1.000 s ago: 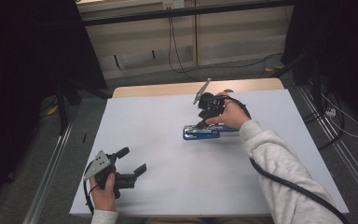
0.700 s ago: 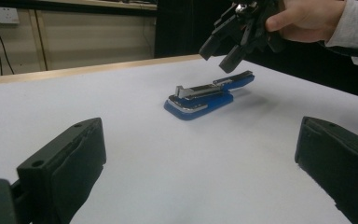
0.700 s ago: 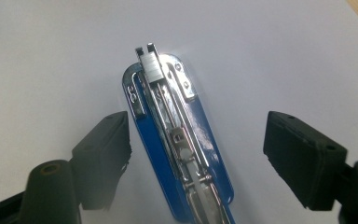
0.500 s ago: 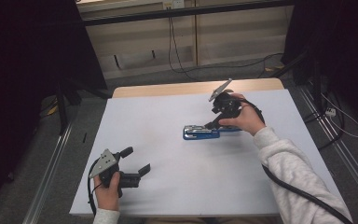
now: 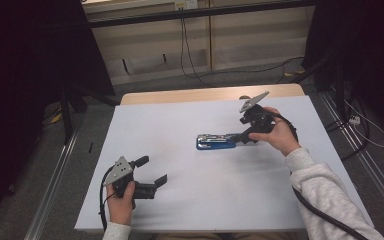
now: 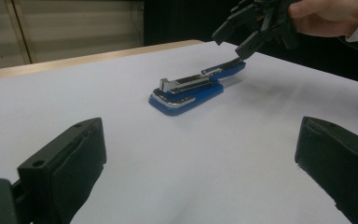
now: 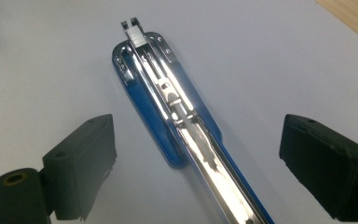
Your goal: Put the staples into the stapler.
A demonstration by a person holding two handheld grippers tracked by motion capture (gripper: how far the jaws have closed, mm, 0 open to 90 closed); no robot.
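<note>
Stapler between wide right tongs; left tongs wide, empty

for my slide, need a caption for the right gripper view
Open right gripper poised over a blue stapler on the white table.

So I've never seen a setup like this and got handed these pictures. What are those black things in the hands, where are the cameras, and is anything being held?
A person sits at a white table with a hand-held two-jaw gripper in each hand; there is no robot arm. One camera looks down from above. The other two ride on the grippers and look out between their own black jaws. On the table lies a blue and chrome stapler. The right gripper is open, with its jaws on either side of the stapler's end, gripping nothing. The left gripper is also open and empty, near the table's front left. The right hand reaches in from the side.
</note>
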